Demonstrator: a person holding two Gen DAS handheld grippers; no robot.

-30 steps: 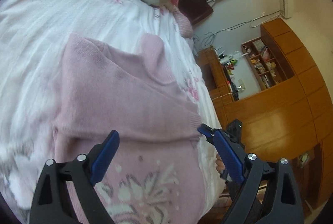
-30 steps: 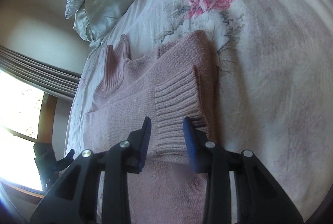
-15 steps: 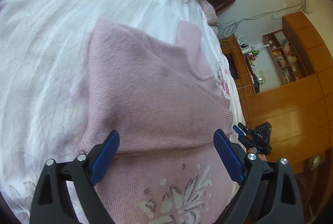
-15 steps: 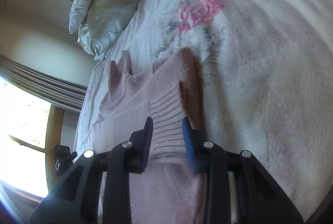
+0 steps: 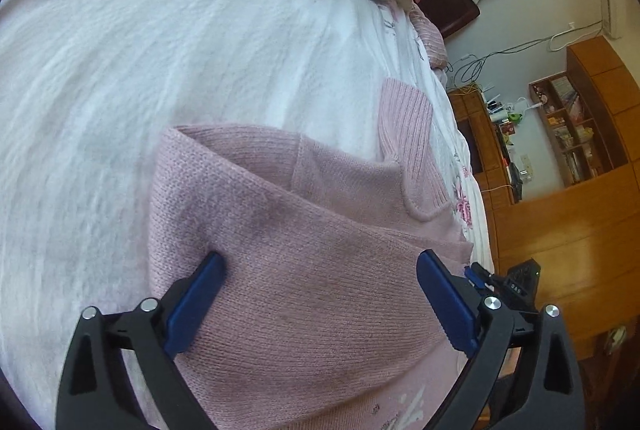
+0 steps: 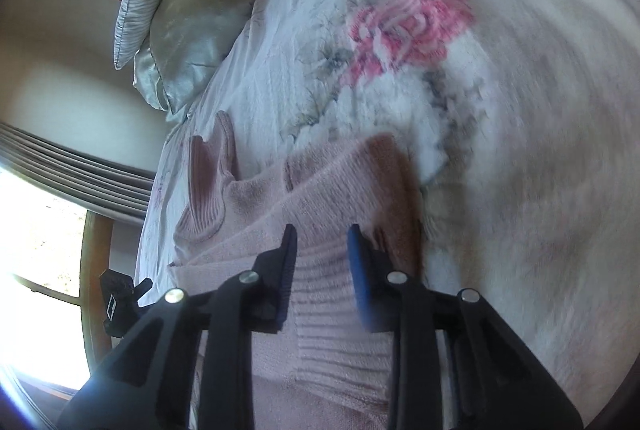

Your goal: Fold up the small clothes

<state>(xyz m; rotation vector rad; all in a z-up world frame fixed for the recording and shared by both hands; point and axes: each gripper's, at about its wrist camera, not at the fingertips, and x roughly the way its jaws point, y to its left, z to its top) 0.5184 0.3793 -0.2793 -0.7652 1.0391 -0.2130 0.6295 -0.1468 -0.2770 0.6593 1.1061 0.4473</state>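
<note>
Left wrist view: left gripper [image 5: 318, 290] fingers spread over pink sweater [image 5: 304, 230]; right gripper's [image 6: 322, 262] fingers parted.

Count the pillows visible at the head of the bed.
2. A shiny grey-green pillow lies at the head of the bed; a striped pillow lies behind it, toward the window. More may be hidden beyond the frame.

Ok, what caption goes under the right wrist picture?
Right gripper over the ribbed cuff of a pink sweater on a flowery bed.
</note>
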